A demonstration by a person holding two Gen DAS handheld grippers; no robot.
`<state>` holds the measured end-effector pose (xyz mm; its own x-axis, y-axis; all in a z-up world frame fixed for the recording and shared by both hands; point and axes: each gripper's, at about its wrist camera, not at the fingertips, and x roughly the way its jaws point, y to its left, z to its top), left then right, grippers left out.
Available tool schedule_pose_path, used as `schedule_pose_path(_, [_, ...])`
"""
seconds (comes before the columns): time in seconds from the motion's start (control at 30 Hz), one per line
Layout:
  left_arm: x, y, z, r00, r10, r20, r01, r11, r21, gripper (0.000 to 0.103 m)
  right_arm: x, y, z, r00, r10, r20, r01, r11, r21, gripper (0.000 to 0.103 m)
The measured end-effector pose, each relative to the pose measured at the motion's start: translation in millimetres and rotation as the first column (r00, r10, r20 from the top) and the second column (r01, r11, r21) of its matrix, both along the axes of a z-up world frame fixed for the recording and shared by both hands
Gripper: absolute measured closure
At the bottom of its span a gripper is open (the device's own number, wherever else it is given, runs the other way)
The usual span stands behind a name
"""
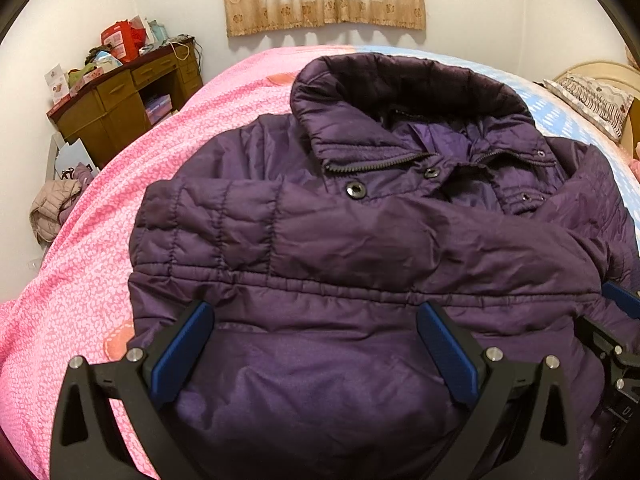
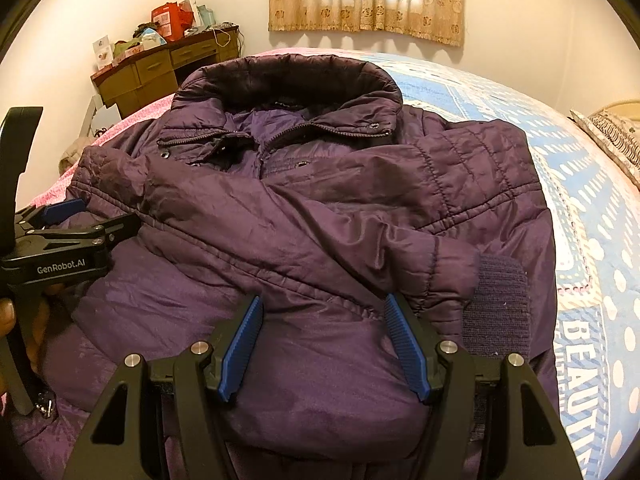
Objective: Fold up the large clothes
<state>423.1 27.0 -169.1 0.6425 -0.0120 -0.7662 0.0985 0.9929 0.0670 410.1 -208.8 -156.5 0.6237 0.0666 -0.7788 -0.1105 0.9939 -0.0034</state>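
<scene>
A dark purple puffer jacket (image 1: 344,240) lies face up on the bed, collar away from me, both sleeves folded across its chest. It also shows in the right wrist view (image 2: 304,216). My left gripper (image 1: 316,320) is open, its blue pads spread over the jacket's lower body, holding nothing. My right gripper (image 2: 324,312) is open over the jacket's lower right part, near the knit cuff (image 2: 496,304), holding nothing. The right gripper's edge shows in the left view (image 1: 616,344); the left gripper shows in the right view (image 2: 72,232).
The bed has a pink quilt (image 1: 100,248) on the left and a blue patterned cover (image 2: 592,216) on the right. A cluttered wooden desk (image 1: 124,100) stands at the back left, clothes (image 1: 56,204) heaped below it. A pillow (image 1: 592,100) lies at the right.
</scene>
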Motion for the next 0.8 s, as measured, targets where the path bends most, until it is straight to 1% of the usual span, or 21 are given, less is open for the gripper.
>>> schedule_pose_path(0.3, [-1.2, -2.5, -1.9, 1.0, -0.002, -0.001, 0.002, 1.0, 0.009, 0.0, 0.7, 4.4, -0.9, 1.0, 0.0, -0.001, 0.0, 0.999, -0.035, 0.039])
schedule_pose_path(0.8, [-5.5, -3.3, -4.4, 1.0, -0.004, -0.016, 0.005, 0.999, 0.045, 0.0, 0.2, 12.0, -2.6, 1.0, -0.004, 0.0, 0.004, 0.996, -0.089, 0.038])
